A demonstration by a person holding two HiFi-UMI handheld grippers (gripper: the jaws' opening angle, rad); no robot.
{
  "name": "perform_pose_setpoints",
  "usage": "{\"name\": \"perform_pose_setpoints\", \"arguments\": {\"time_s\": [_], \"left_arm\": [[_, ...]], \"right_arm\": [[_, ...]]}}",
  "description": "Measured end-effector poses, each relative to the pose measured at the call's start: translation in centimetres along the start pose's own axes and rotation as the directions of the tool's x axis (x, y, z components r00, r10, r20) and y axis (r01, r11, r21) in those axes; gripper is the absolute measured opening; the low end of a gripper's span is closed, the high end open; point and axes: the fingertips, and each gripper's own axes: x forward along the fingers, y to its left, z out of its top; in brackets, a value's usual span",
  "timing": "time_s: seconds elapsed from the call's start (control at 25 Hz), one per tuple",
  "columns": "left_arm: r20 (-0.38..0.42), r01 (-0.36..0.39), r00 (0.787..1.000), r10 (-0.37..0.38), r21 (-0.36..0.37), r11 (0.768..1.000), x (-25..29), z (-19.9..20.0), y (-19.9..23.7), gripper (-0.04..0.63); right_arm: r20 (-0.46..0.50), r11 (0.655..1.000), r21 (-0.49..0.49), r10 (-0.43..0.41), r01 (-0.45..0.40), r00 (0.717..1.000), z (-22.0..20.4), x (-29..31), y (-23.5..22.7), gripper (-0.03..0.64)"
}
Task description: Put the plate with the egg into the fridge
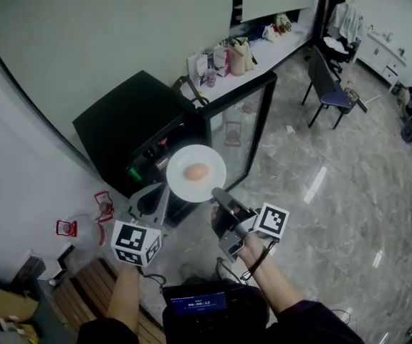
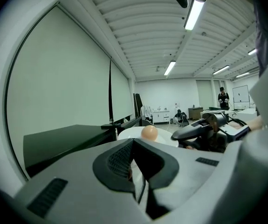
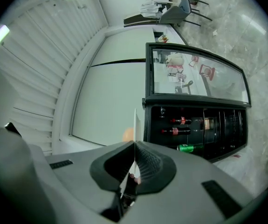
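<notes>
A white plate (image 1: 184, 160) with a brown egg (image 1: 196, 172) on it hangs level in front of the black fridge (image 1: 130, 120), whose glass door (image 1: 243, 124) stands open. My left gripper (image 1: 168, 191) is shut on the plate's lower left rim. On the lower right rim my right gripper (image 1: 217, 194) is shut too. In the left gripper view the egg (image 2: 148, 132) sits on the plate (image 2: 168, 136) just past the shut jaws (image 2: 134, 143). The right gripper view has the plate (image 3: 134, 122) edge-on between the jaws (image 3: 134, 146), the egg (image 3: 127, 135) to its left.
Inside the fridge lie bottles (image 3: 176, 121) and a green can (image 3: 191, 147) on shelves. A counter with bags (image 1: 228, 54) runs behind the fridge, a chair (image 1: 329, 86) stands beyond it. Red clips (image 1: 104, 206) lie at the left. A person (image 2: 223, 97) stands far off.
</notes>
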Motion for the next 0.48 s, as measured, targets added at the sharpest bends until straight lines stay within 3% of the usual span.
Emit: {"name": "perform_pose_setpoints", "arguments": {"time_s": [0.24,0.48], "left_arm": [[0.008,-0.016,1.0,0.016,-0.07,0.997,-2.3,-2.3,-0.9,0.008],[0.004,-0.045,0.999,0.045,-0.069,0.997,-3.8,-4.2,0.9,0.008]], "right_arm": [[-0.007,1.0,0.031,0.003,-0.003,1.0,-1.3,-0.3,-0.9,0.014],[0.008,0.999,0.04,-0.024,0.024,1.0,-2.8,0.4,-2.6,0.014]]}}
